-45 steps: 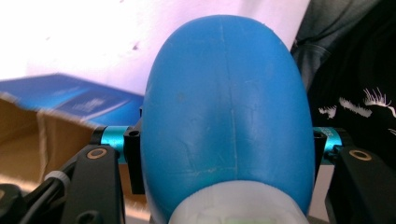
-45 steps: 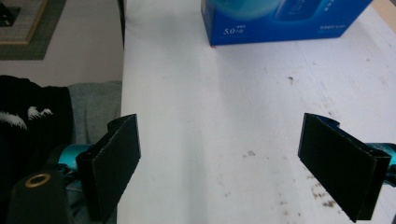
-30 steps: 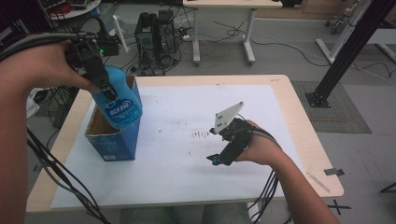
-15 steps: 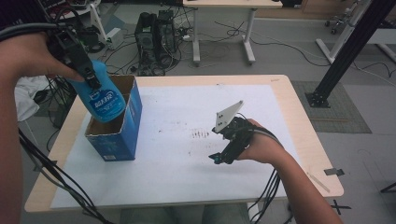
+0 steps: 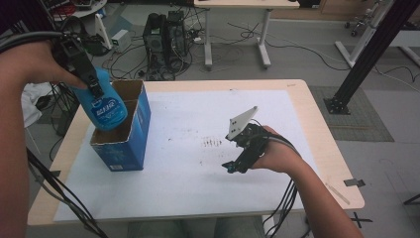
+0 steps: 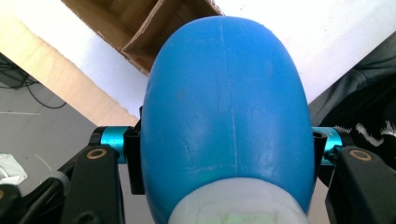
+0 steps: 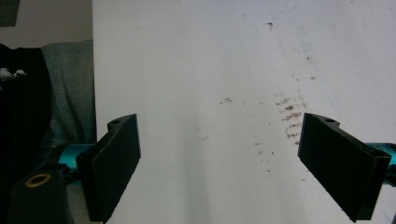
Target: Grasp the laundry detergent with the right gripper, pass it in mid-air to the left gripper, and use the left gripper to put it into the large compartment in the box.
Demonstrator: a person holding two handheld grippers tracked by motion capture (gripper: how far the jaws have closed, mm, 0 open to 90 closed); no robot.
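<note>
Gripping a blue bottle (image 5: pixel 105 106), left tongs (image 5: pixel 91 84) hang raised.

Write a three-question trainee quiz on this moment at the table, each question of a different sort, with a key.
1. True or false: the left tongs are shut on the blue bottle.
2. Multiple choice: where is the bottle? A) lying on the white sheet; B) held in the air over the open blue box; C) standing on the floor.
3. Fill in: the right tongs are ____ over the white sheet, with nothing between the jaws.

Key:
1. True; the left gripper view shows the bottle clamped between both jaws.
2. B; the high view shows it tilted above the box's open top.
3. open.
</note>
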